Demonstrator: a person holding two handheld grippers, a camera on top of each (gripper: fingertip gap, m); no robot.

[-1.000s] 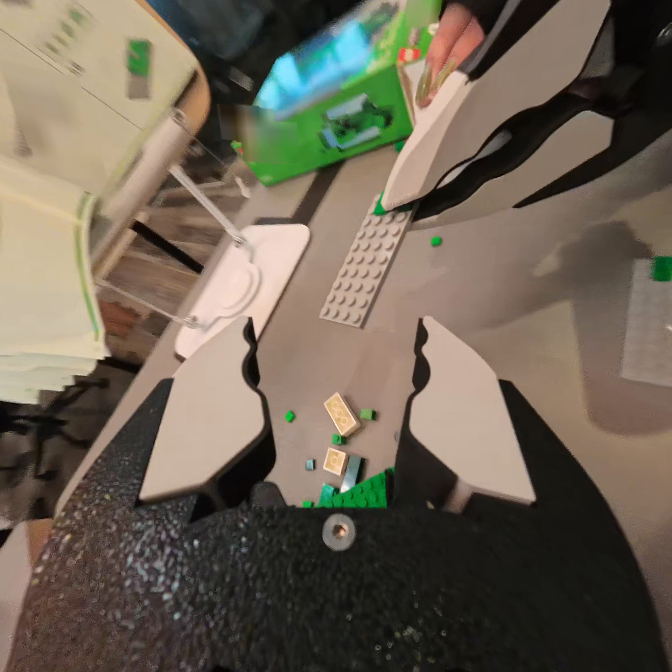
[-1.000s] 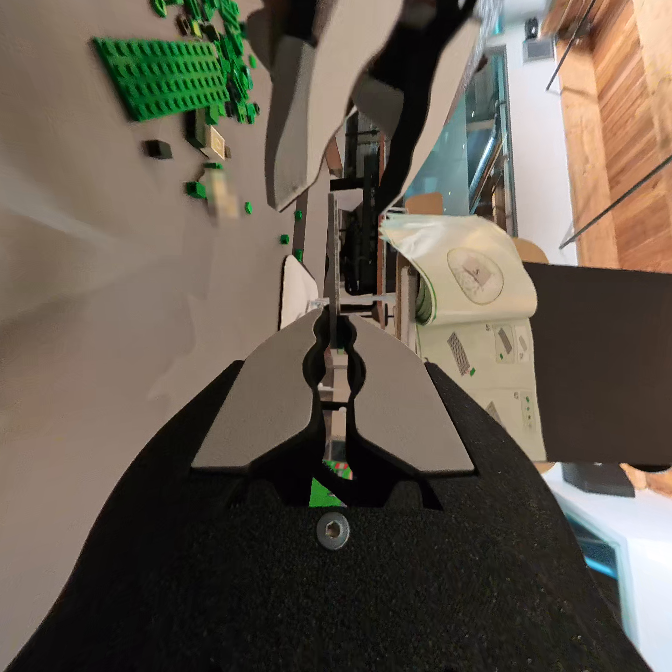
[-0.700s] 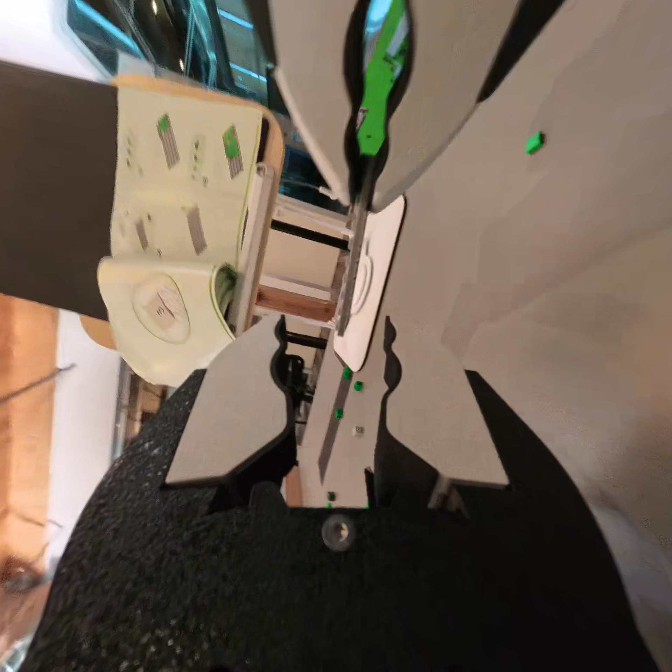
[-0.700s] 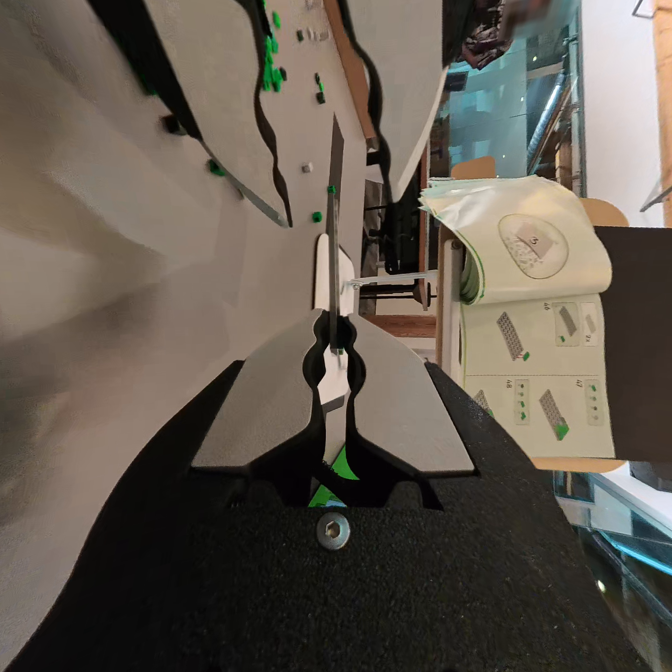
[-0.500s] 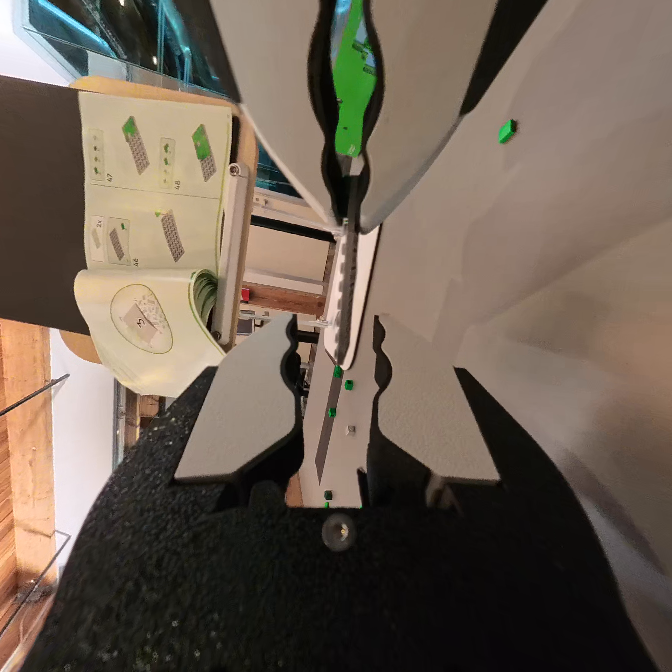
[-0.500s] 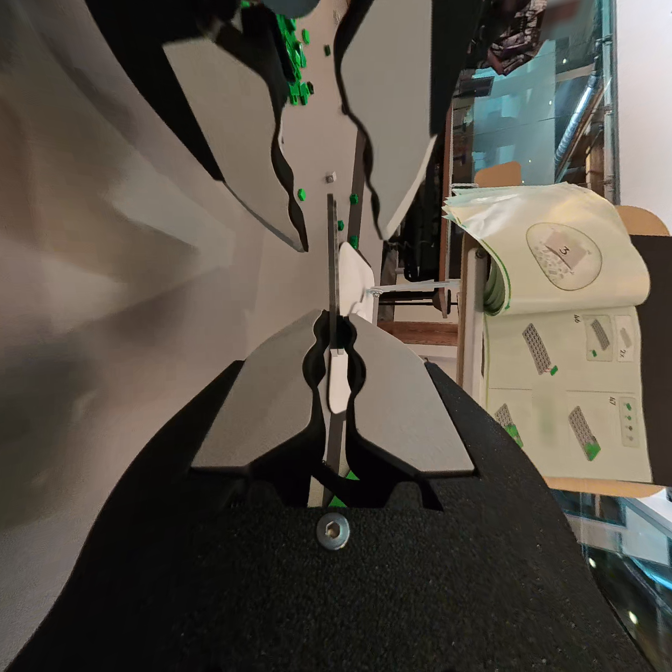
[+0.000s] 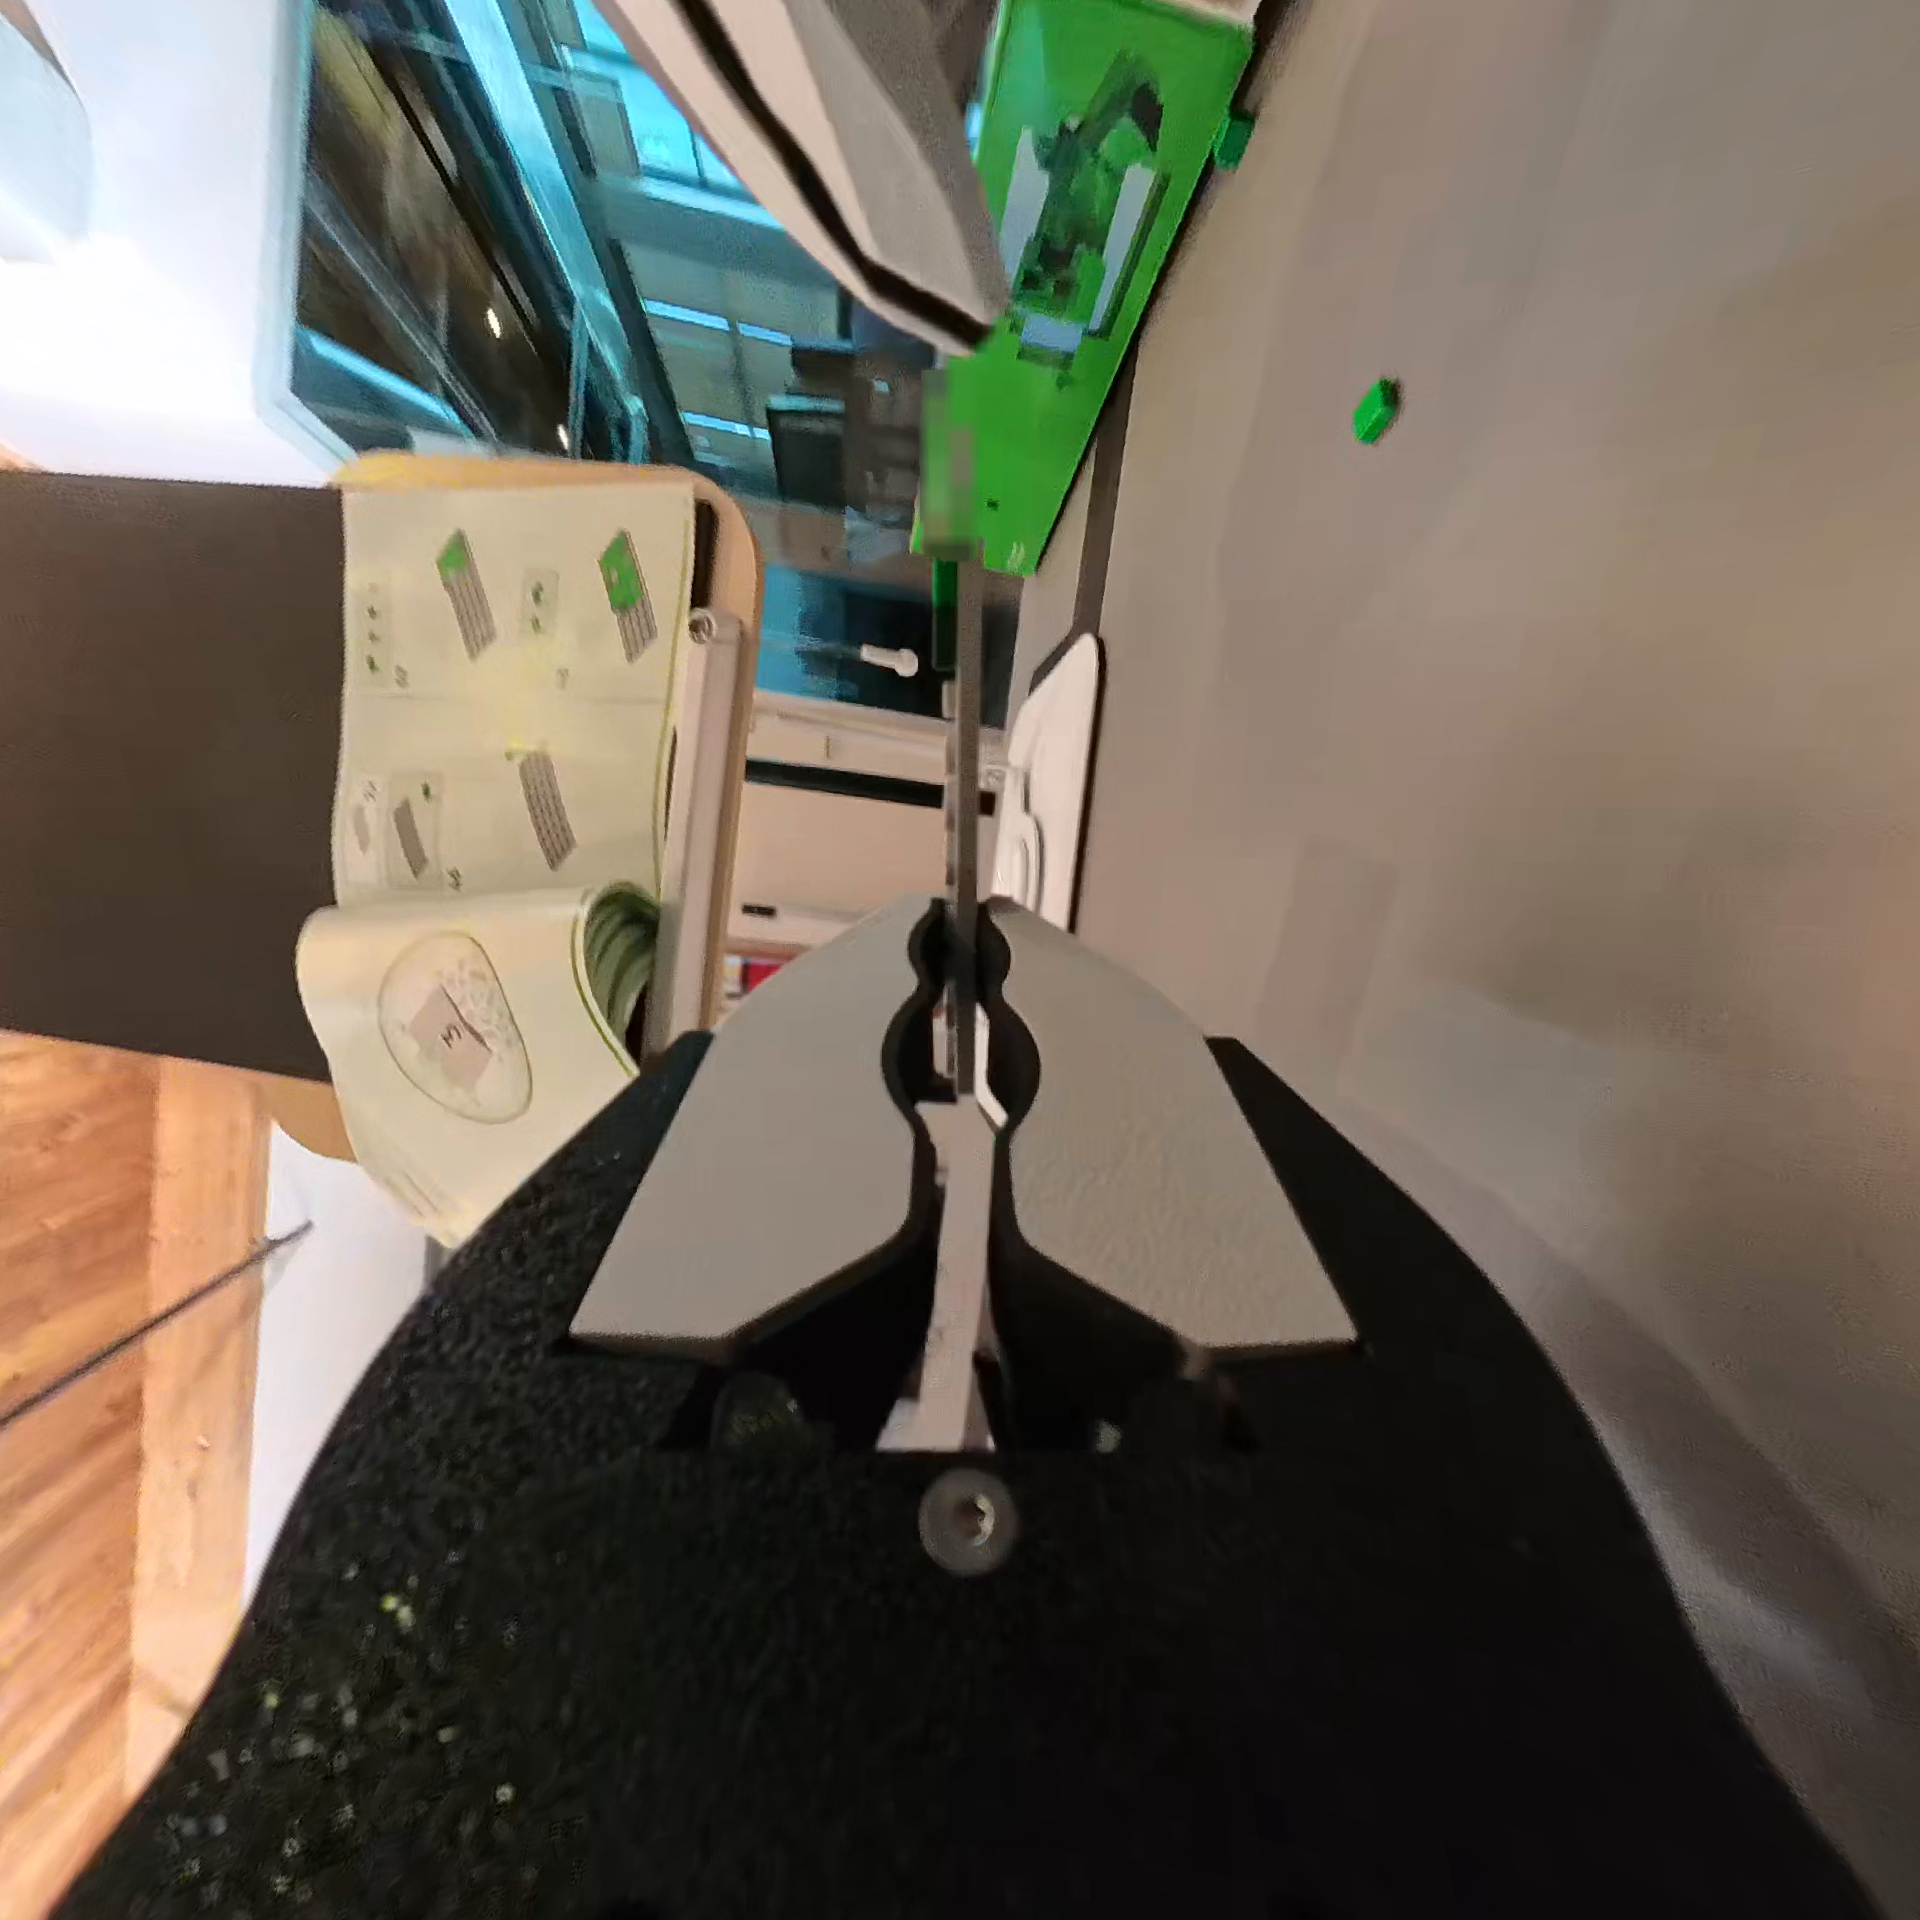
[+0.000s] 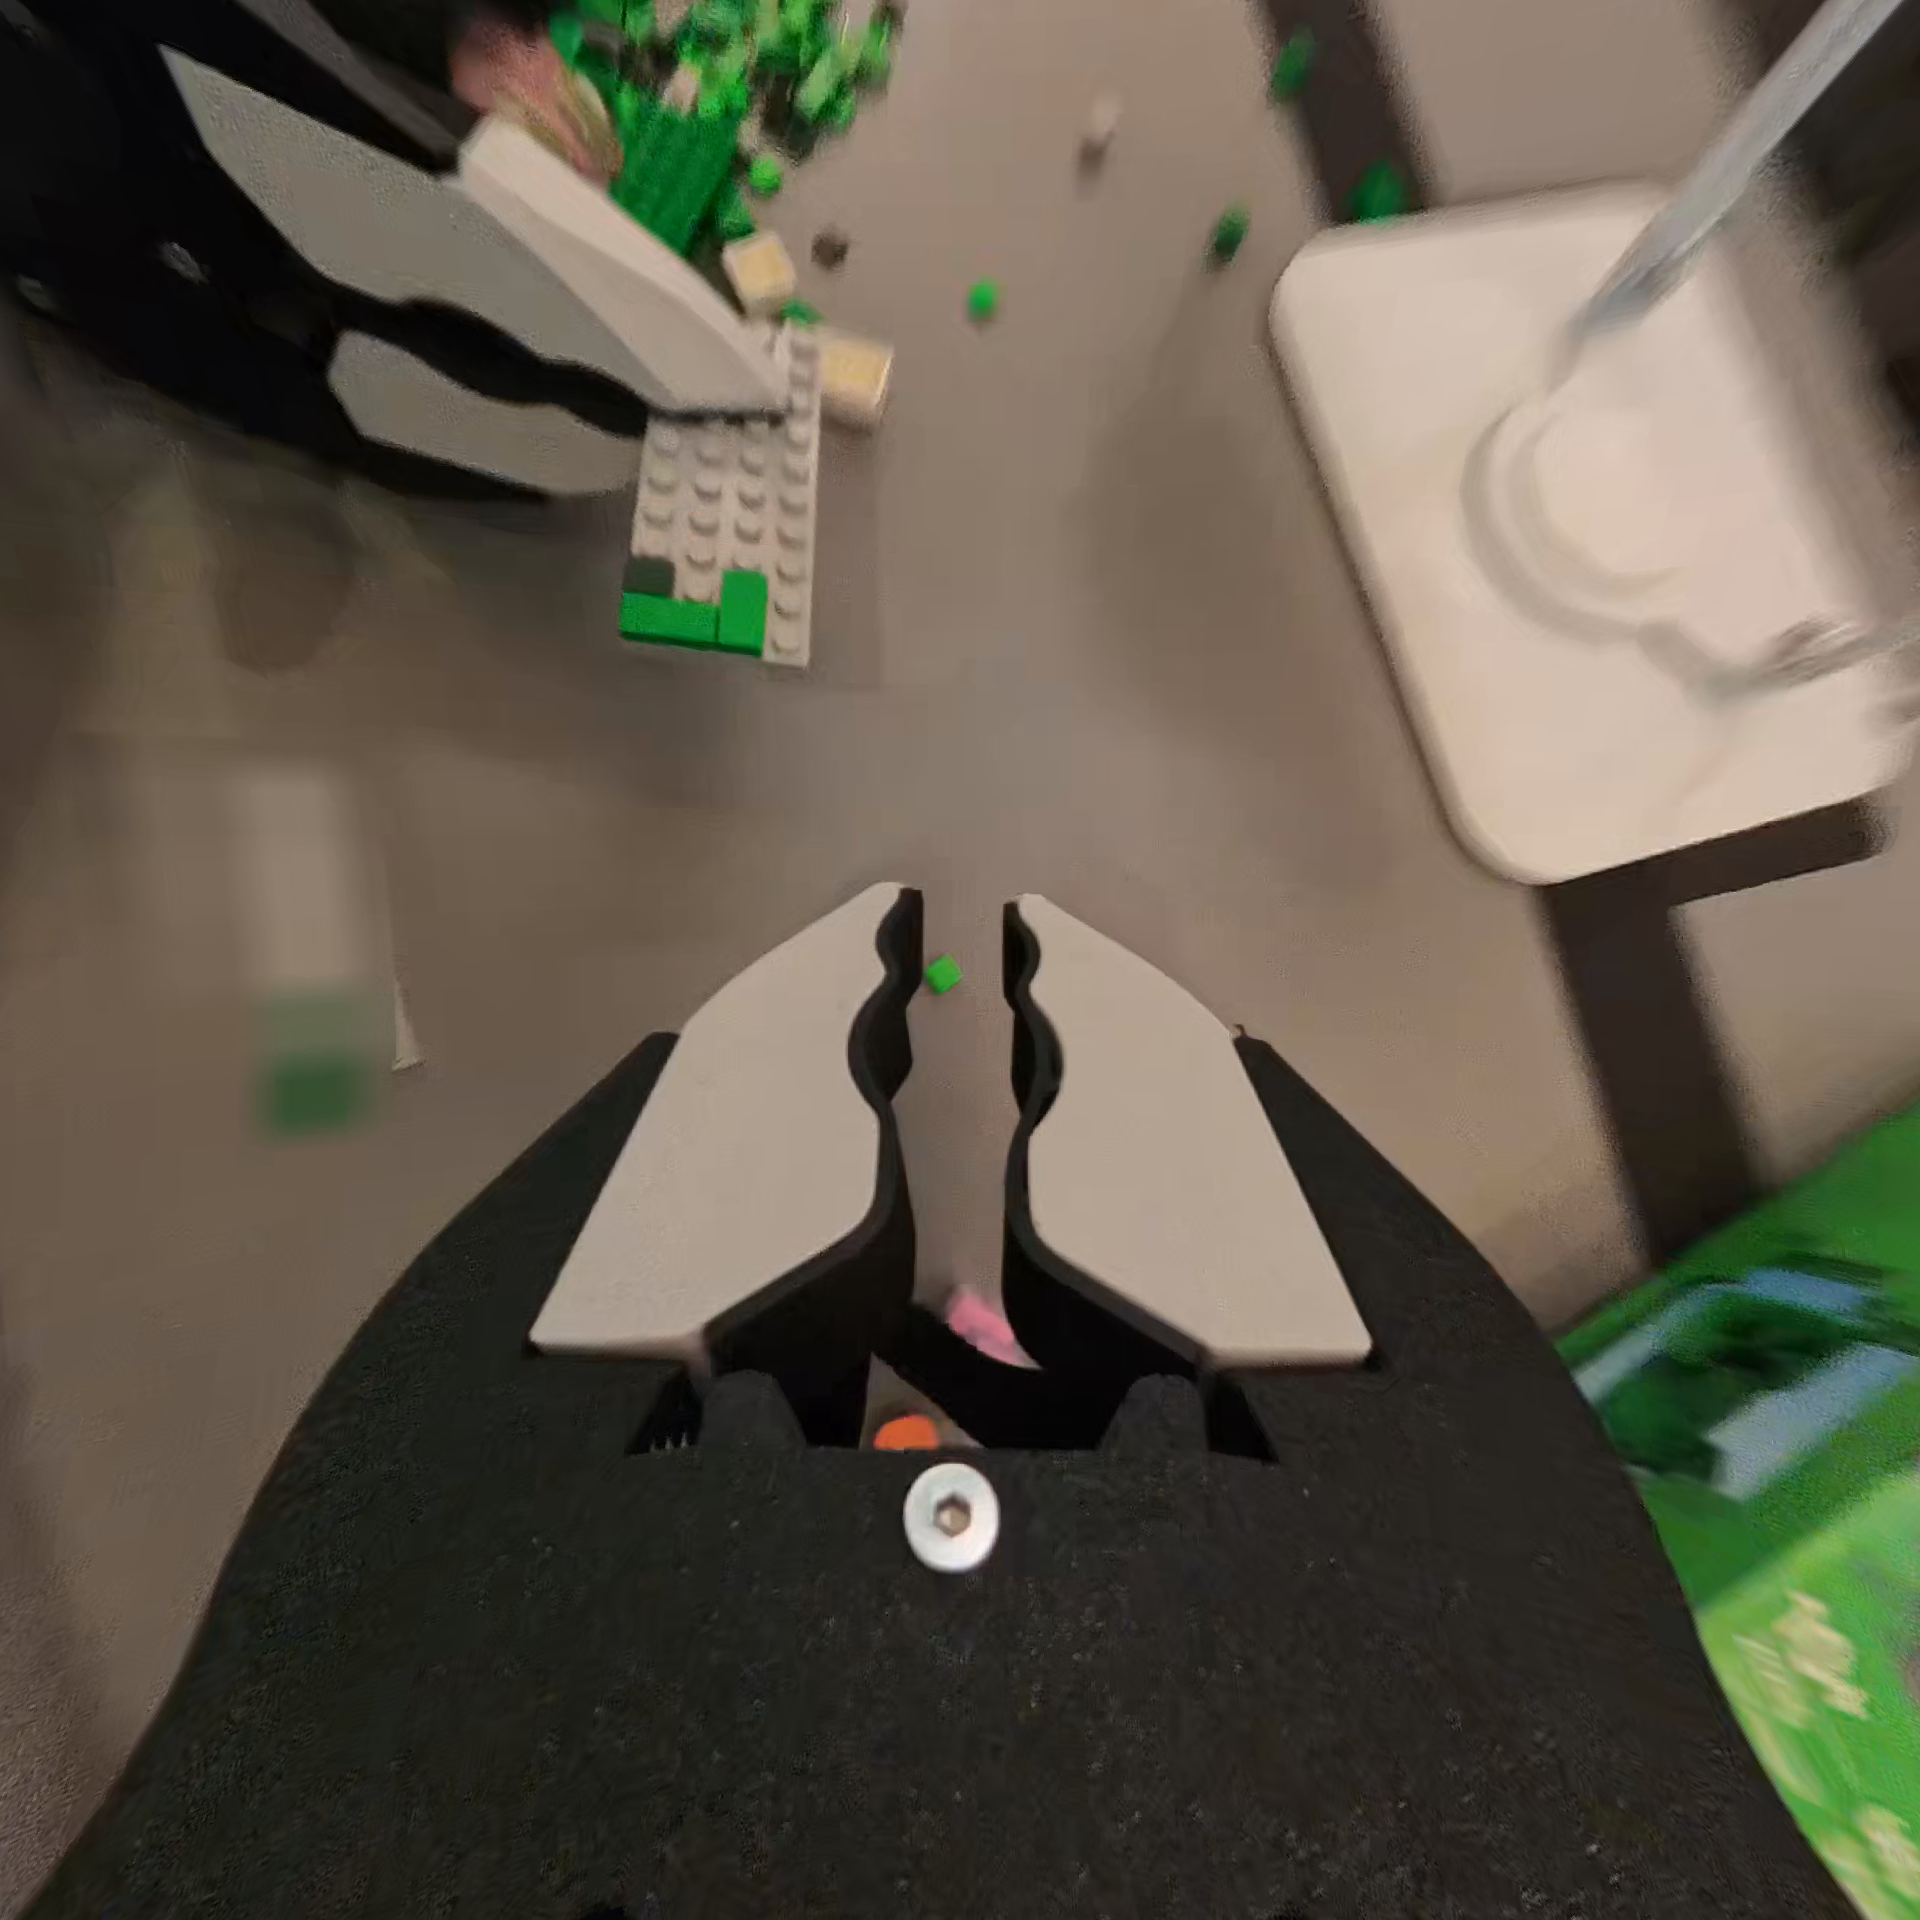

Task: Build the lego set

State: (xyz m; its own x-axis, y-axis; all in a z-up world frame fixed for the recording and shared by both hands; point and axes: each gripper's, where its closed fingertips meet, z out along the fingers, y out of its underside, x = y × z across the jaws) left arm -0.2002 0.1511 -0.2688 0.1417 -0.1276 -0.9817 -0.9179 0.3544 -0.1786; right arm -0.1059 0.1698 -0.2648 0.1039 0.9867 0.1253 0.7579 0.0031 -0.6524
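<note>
My left gripper is shut on one end of the grey studded plate, which I see edge-on running forward from the jaws. In the right wrist view the same plate shows from above with green bricks on its near end, and the left gripper clamps its far end. My right gripper is slightly open and empty over the grey table, with a small loose green piece below its tips. It also shows at the top of the left wrist view.
The open instruction booklet stands on a holder with a white base. A green set box lies at the table's far side. A pile of green bricks and tan bricks lie behind the plate. Another blurred plate lies left.
The left gripper has closed on the grey plate. The right gripper has let go of the plate, drawn back from it and turned down toward the table.
</note>
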